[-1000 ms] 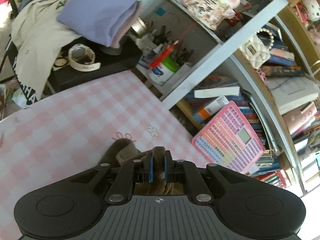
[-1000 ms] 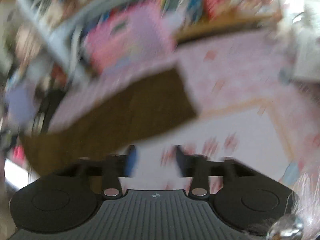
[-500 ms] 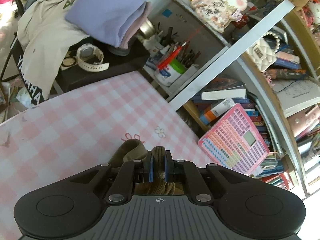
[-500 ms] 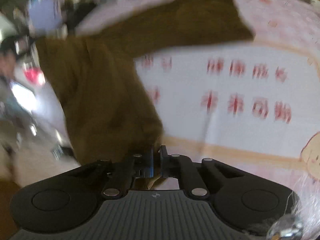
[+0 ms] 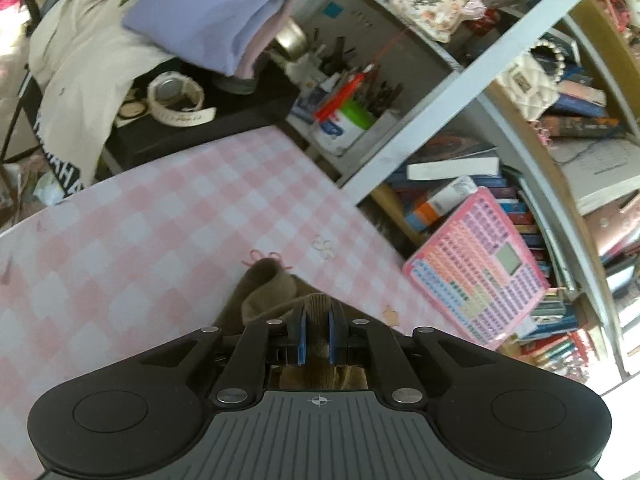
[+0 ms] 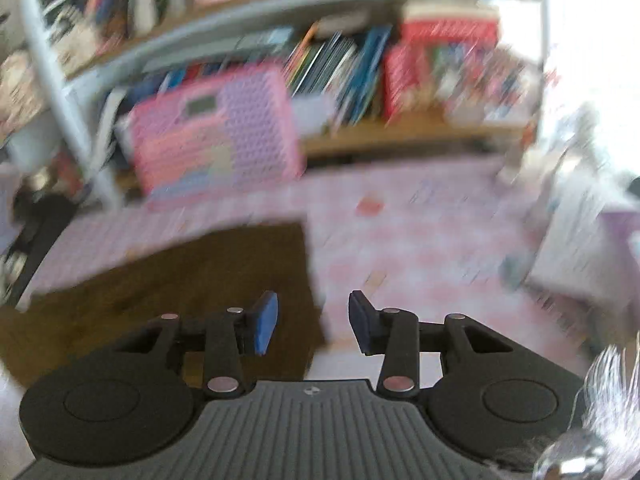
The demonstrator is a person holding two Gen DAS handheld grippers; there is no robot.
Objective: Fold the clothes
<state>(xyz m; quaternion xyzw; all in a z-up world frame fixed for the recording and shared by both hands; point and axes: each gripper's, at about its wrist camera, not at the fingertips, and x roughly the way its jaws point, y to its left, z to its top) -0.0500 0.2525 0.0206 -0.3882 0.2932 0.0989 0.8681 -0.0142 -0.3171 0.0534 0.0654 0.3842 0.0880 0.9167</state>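
A brown knitted garment [image 5: 268,288] bunches just ahead of my left gripper [image 5: 314,330], which is shut on a ribbed fold of it above the pink checked tablecloth [image 5: 160,232]. In the blurred right wrist view the same brown garment [image 6: 180,280] lies flat on the tablecloth [image 6: 420,248], its right edge running under the gripper. My right gripper [image 6: 312,326] hangs open over that edge with nothing between its blue pads [image 6: 266,322].
A shelf unit with books and a pink toy keyboard [image 5: 480,268] borders the far edge of the table. A pen cup [image 5: 340,124], a folded lilac cloth [image 5: 216,12] and a beige garment [image 5: 76,60] sit at the back left. White items [image 6: 580,240] crowd the right side.
My right gripper has let go of the brown garment, opened and swung up toward the shelves. The left gripper still pinches the fold and has shifted slightly.
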